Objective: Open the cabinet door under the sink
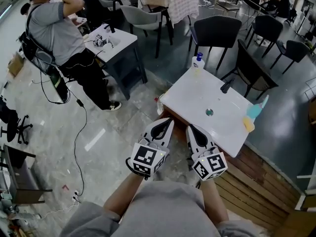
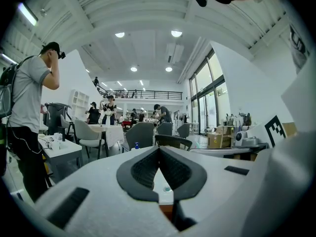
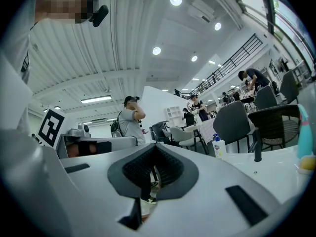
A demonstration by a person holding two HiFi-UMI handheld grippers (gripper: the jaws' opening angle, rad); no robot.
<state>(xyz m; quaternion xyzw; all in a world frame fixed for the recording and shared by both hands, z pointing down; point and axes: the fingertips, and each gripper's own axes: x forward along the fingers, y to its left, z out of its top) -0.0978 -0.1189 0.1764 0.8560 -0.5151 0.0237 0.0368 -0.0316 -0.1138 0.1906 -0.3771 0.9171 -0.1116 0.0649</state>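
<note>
The white sink top (image 1: 187,100) with its drain (image 1: 209,112) and black faucet (image 1: 226,86) stands just ahead of me. The wooden cabinet (image 1: 256,174) shows beneath it as slatted panels on the right; its front under the near edge is hidden by the counter and my grippers. My left gripper (image 1: 170,120) and right gripper (image 1: 189,128) hang side by side at the counter's near edge, both shut with nothing between the pads. In the left gripper view the left gripper (image 2: 159,149) points over the white top. The right gripper (image 3: 155,147) points level past the counter.
On the counter stand a soap bottle (image 1: 197,60), a teal bottle (image 1: 256,110) and a yellow sponge (image 1: 248,125). Black chairs (image 1: 217,33) stand behind it. A person (image 1: 59,38) stands by a small white table (image 1: 121,46) at the left, with a cable (image 1: 79,132) across the floor.
</note>
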